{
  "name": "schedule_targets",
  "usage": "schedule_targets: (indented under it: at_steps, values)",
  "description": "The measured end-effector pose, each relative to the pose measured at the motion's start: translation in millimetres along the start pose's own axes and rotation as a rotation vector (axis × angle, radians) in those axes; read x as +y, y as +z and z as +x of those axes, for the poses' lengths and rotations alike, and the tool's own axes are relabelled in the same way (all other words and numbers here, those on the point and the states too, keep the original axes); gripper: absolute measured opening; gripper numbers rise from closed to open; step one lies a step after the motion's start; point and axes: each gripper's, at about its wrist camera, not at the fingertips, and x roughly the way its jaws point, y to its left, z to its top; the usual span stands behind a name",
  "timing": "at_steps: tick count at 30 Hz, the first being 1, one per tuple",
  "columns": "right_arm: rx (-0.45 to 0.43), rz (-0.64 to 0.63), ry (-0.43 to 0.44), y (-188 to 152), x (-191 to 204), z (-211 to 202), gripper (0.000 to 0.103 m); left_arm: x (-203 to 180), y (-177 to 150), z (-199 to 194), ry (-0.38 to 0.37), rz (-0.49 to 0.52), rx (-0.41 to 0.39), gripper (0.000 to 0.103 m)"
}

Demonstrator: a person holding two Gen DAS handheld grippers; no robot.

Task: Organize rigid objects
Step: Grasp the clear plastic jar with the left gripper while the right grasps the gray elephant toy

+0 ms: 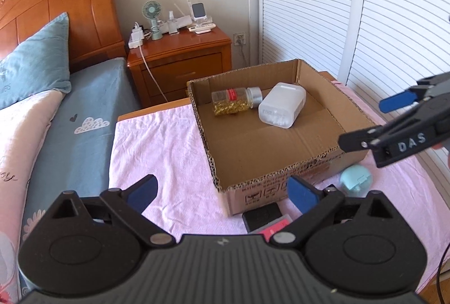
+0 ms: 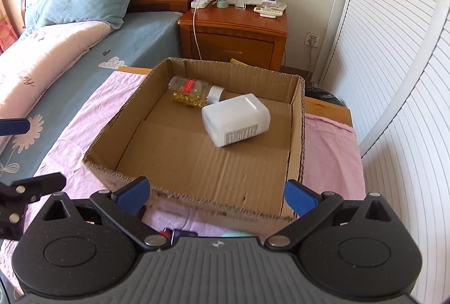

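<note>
Left tongs (image 1: 222, 195): mine, spread wide with nothing between the blue pads; they hover over the pink cloth at the near left corner of the box.
Right tongs (image 2: 216, 195): also mine, wide apart and empty, held just before the near wall of the box. In the left wrist view they reach in from the right, above the box's right edge.
Cardboard box (image 2: 296, 135): open-topped, sitting on the pink cloth (image 1: 157, 141) that covers the surface.
Clear bottle (image 1: 234, 101): lies on its side at the far end of the box floor, silver cap pointing right, red band round the middle, yellow capsules pooled along the low side.
White container (image 1: 282, 105): lies on its side just right of the clear bottle, near or touching its cap; a barcode label shows on one face in the right wrist view.
Light blue round case (image 1: 355, 184): outside the box, on the cloth by the box's near right corner.
Black and red object (image 1: 265, 218): outside the box, on the cloth against the near wall, partly hidden by my left tongs; I cannot tell what it is.
Bed (image 2: 70, 51): left of the surface, with a blue pillow and a pink quilt.
Nightstand (image 2: 233, 31): wooden, beyond the box, carrying a small green fan, a power strip and other small items.
Louvred doors (image 2: 393, 107): white, along the right side.
</note>
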Motion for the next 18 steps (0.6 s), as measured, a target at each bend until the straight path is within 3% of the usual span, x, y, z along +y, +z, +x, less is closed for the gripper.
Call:
schedule_targets:
  at_steps: [6, 11, 18]
  values:
    - [0.006, 0.018, 0.049, -42.7, 4.8, -14.6, 0.103, -11.3, -27.1, -4.6, -0.032, -0.012, 0.019, 0.101]
    - [-0.002, -0.016, 0.037, -82.2, 12.0, -21.4, 0.103, -23.9, -52.1, -8.4, -0.074, -0.005, 0.038, 0.101]
    - [0.021, -0.039, 0.108, -136.0, 22.2, -22.8, 0.103, -33.5, -84.5, -23.7, -0.042, -0.015, 0.003, 0.101]
